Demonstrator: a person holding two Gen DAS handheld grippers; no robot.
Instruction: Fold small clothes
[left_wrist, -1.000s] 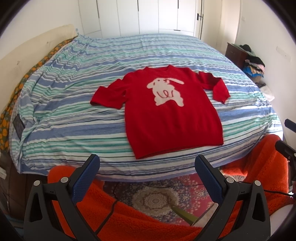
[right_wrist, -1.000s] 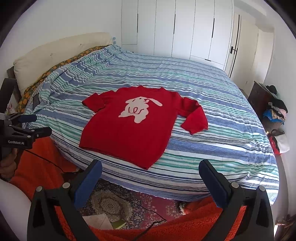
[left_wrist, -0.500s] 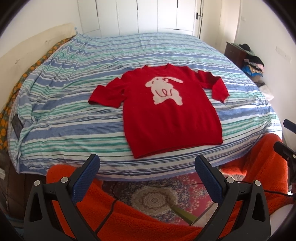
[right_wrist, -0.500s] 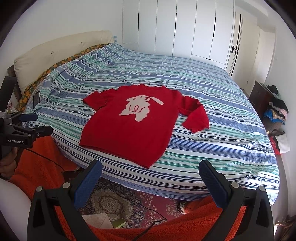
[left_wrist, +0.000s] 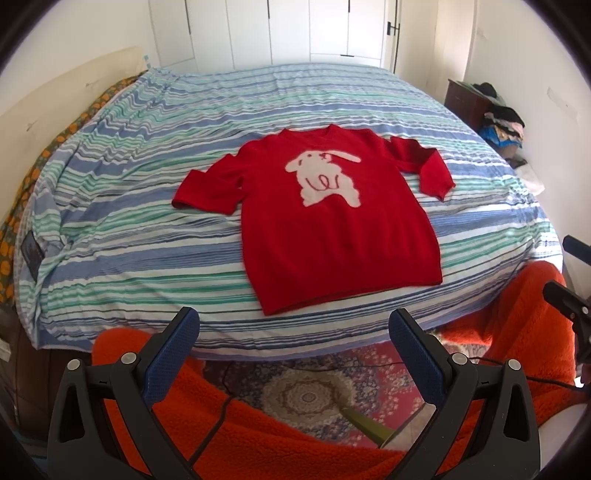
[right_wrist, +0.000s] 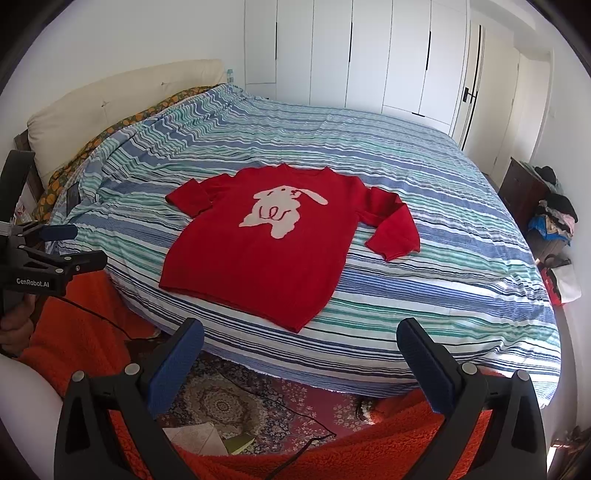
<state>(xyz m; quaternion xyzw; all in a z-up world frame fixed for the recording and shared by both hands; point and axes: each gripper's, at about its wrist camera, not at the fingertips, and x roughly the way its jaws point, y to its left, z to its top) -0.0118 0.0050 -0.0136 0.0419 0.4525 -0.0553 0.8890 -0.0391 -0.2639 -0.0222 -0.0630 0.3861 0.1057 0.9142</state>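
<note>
A small red sweater (left_wrist: 332, 236) with a white rabbit on its chest lies flat, front up, on the striped bed (left_wrist: 147, 236). Its hem is near the bed's front edge and both sleeves are spread out. It also shows in the right wrist view (right_wrist: 266, 254). My left gripper (left_wrist: 293, 332) is open and empty, held off the bed just before the hem. My right gripper (right_wrist: 300, 338) is open and empty, also off the bed near the hem's right corner. The left gripper also shows from the side at the left of the right wrist view (right_wrist: 70, 247).
The striped cover (right_wrist: 424, 206) spans the whole bed. An orange fleece (left_wrist: 280, 439) and a patterned rug (left_wrist: 306, 395) lie below the grippers. A dark nightstand with piled clothes (left_wrist: 498, 122) stands at the right wall. White wardrobes (right_wrist: 369, 55) stand behind the bed.
Both grippers have drifted slightly, so the sweater sits a little lower and nearer in both views. The jaws stay open and the sweater has not moved.
</note>
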